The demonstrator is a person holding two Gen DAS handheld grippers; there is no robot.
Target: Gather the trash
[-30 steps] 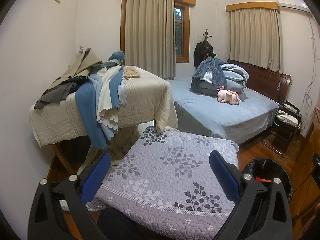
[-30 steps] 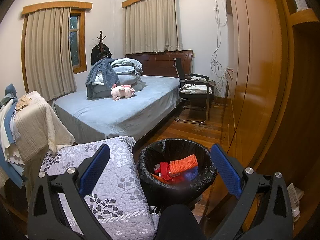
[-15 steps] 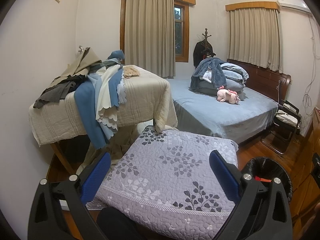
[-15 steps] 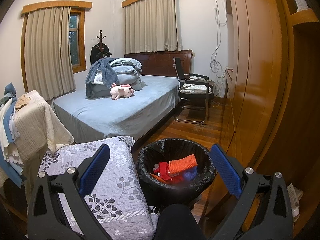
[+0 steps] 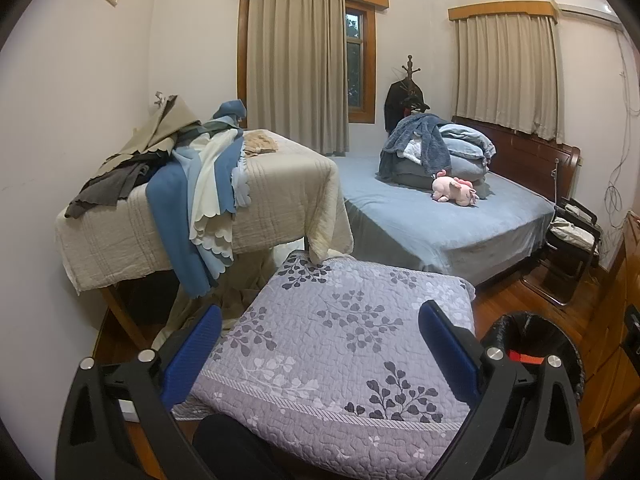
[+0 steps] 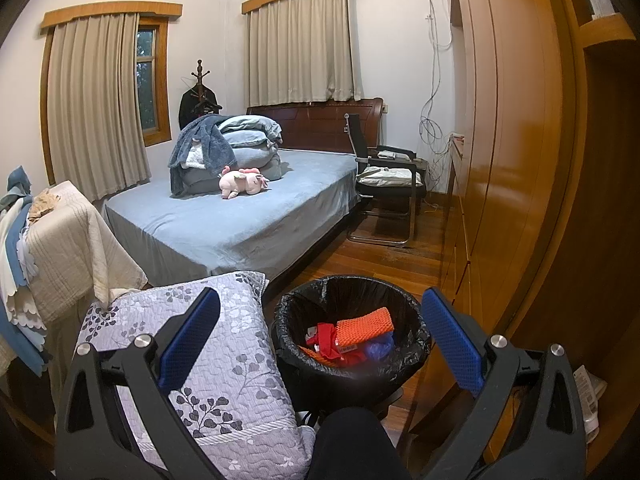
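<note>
A round bin with a black liner [image 6: 352,292] stands on the wooden floor right in front of my right gripper [image 6: 320,334]. Inside lie an orange mesh piece [image 6: 364,326], red scraps [image 6: 326,340] and a blue wrapper [image 6: 380,347]. The right gripper is open and holds nothing, its blue pads [image 6: 450,338] spread either side of the bin. In the left wrist view the bin [image 5: 532,332] shows at the lower right. My left gripper [image 5: 320,346] is open and empty above a lilac quilted cushion [image 5: 340,340] with a leaf print.
A table under a beige cover [image 5: 280,200] piled with cloths stands to the left. A blue bed [image 6: 240,216] with folded bedding and a pink plush toy [image 6: 242,182] fills the middle. A black chair [image 6: 388,184] stands beside the wooden wardrobe [image 6: 512,160] on the right.
Both views drift very slightly. Both grippers stay open and empty, and the bin's contents look the same.
</note>
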